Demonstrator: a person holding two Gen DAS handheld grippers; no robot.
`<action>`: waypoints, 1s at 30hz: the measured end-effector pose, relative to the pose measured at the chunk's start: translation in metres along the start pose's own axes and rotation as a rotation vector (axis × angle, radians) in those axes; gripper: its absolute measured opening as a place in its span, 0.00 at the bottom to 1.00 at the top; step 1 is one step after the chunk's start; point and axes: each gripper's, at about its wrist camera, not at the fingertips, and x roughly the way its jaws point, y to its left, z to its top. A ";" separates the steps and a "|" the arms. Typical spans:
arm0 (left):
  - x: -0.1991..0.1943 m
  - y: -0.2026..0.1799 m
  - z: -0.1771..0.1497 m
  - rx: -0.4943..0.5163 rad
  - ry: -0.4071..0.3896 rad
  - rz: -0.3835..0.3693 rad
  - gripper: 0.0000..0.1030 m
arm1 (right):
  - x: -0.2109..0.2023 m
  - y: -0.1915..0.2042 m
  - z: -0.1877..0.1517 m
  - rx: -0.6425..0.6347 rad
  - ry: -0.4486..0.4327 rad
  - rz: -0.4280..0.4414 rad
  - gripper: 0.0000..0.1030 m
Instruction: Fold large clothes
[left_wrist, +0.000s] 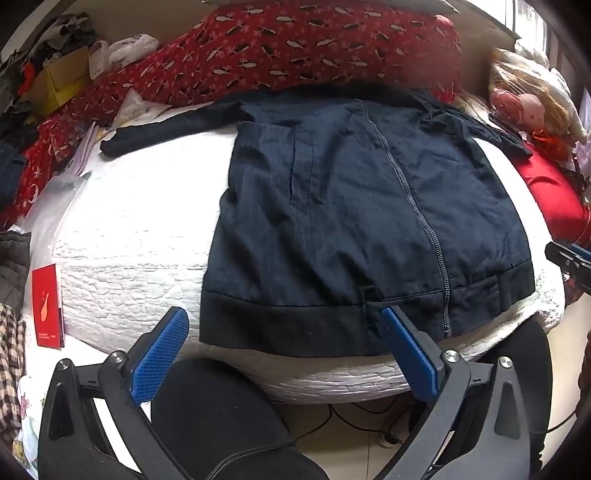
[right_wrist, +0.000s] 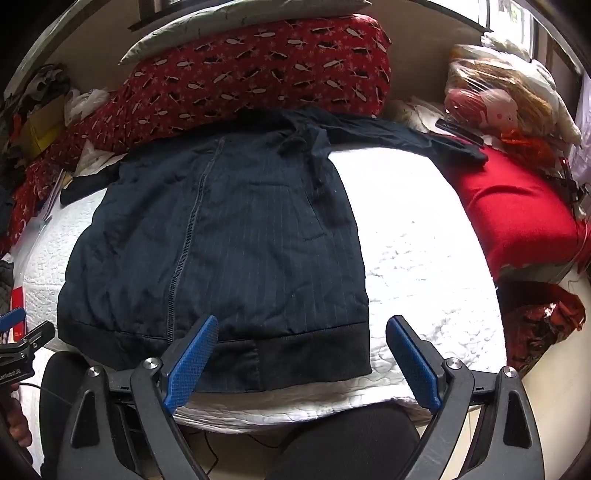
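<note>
**Blue pads spread wide over a dark jacket**

Blue textured pads on my left gripper (left_wrist: 284, 347) stand far apart, nothing between them, poised above the black ribbed hem of the dark navy zip-front jacket (left_wrist: 354, 206). My right gripper (right_wrist: 303, 354) is likewise spread wide and empty, its left pad over the hem, its right pad over the white quilted bed cover (right_wrist: 413, 236). I see the jacket lying flat, zipped, hem toward me, sleeves stretched out to both sides near the top. Beyond its collar sits a red patterned pillow (left_wrist: 295, 48). A plain red cushion (right_wrist: 517, 206) lies at the right, touching one sleeve end. A red booklet (left_wrist: 47, 306) rests at the cover's left edge.
</note>
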 end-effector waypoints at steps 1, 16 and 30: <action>-0.002 0.001 -0.001 -0.004 -0.004 -0.005 1.00 | 0.000 0.000 -0.001 0.007 0.005 0.003 0.91; -0.004 -0.006 0.002 0.034 -0.014 -0.001 1.00 | -0.009 0.005 -0.004 -0.048 -0.064 0.000 0.91; -0.002 -0.008 0.006 0.033 -0.006 -0.020 1.00 | -0.007 -0.003 -0.005 -0.021 -0.063 0.000 0.91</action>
